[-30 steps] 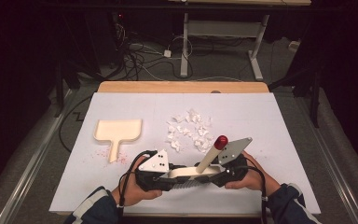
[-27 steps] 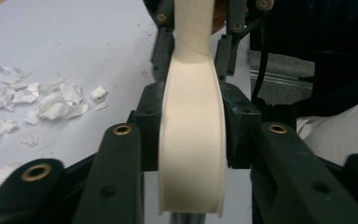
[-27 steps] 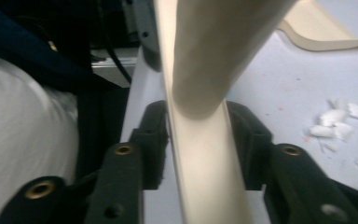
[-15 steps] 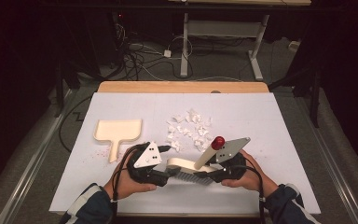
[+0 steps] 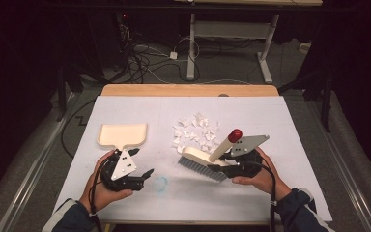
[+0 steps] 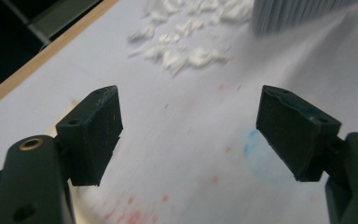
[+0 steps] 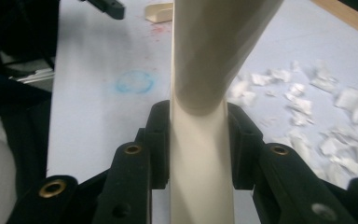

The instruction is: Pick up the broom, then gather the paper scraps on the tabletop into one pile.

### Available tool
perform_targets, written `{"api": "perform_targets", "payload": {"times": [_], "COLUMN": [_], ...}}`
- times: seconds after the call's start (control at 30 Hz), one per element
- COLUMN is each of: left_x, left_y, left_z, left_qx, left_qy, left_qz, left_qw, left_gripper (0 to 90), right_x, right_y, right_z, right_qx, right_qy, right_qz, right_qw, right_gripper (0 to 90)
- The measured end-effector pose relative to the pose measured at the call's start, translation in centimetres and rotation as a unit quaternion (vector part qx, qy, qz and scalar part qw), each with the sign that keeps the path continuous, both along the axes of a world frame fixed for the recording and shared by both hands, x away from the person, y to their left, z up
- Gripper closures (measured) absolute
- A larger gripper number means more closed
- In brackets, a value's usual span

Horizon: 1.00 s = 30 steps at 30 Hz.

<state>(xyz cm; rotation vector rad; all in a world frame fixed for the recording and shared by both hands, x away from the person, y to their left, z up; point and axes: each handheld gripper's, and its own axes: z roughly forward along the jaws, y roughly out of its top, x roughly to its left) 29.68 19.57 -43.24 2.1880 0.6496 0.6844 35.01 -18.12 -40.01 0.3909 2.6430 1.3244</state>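
Leftward off the brush (image 5: 200,160) went my left hand-held gripper (image 5: 145,175), its jaws just opened and empty, now near the dustpan (image 5: 122,135). My right hand-held gripper (image 7: 199,140) grasps the brush handle beside the paper scraps (image 5: 195,129) on the worktop (image 5: 290,159).

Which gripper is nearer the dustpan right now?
Left. The left gripper, jaws open and empty, sits just below the dustpan, near its handle. The right gripper holds the brush well off to the dustpan's right.

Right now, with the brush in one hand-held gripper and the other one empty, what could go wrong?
1. The right hand-held gripper clamps the cream brush with grey bristles by its handle alone; the brush may twist during sweeping.
2. The white paper scraps are loose and may scatter past the cream plastic dustpan.
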Motion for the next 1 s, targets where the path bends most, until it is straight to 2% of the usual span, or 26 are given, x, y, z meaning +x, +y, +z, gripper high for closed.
{"api": "perform_targets", "payload": {"times": [0.03, 0.1, 0.3, 0.47, 0.6, 0.7, 0.83, 0.9, 1.0], "left_x": [-0.1, -0.3, -1.5, -2.2, -2.5, -2.4, -2.1, -2.1, -2.1], "left_y": [0.6, 1.3, 3.2, 3.7, 3.6, 3.3, 3.5, 3.5, 3.6], "left_z": [-0.3, -0.7, -1.6, -2.1, -2.5, -2.4, -2.6, -2.7, -2.7], "left_qx": [0.003, 0.007, -0.006, -0.012, -0.007, -0.006, -0.009, -0.008, -0.01], "left_qy": [0.002, 0.002, 0.003, 0.008, 0.017, 0.015, 0.021, 0.023, 0.025], "left_qz": [0.006, 0.016, 0.043, 0.048, 0.041, 0.038, 0.041, 0.042, 0.043], "left_qw": [1.0, 0.9998, 0.999, 0.9987, 0.999, 0.9992, 0.9989, 0.9988, 0.9987], "left_gripper": [22.2, 22.2, 22.2, 22.2, 22.2, 22.2, 22.2, 22.2, 22.2], "right_x": [0.2, 0.2, 0.5, 0.7, 1.2, 1.7, 3.1, 4.1, 5.7], "right_y": [-0.3, -0.4, -0.9, -1.4, -2.5, -3.2, -3.9, -4.0, -3.8], "right_z": [0.1, 0.1, 0.5, 0.9, 1.5, 1.9, 1.8, 1.7, 1.6], "right_qx": [0.002, 0.002, 0.005, 0.007, 0.013, 0.016, -0.002, -0.019, -0.049], "right_qy": [0.002, 0.003, -0.005, -0.015, -0.032, -0.041, -0.057, -0.069, -0.09], "right_qz": [-0.015, -0.019, -0.051, -0.075, -0.116, -0.143, -0.179, -0.2, -0.218], "right_qw": [0.9999, 0.9998, 0.9987, 0.997, 0.9926, 0.9887, 0.9822, 0.9771, 0.9706], "right_gripper": [67.7, 67.7, 67.8, 67.7, 67.8, 67.8, 67.8, 67.8, 67.8]}}
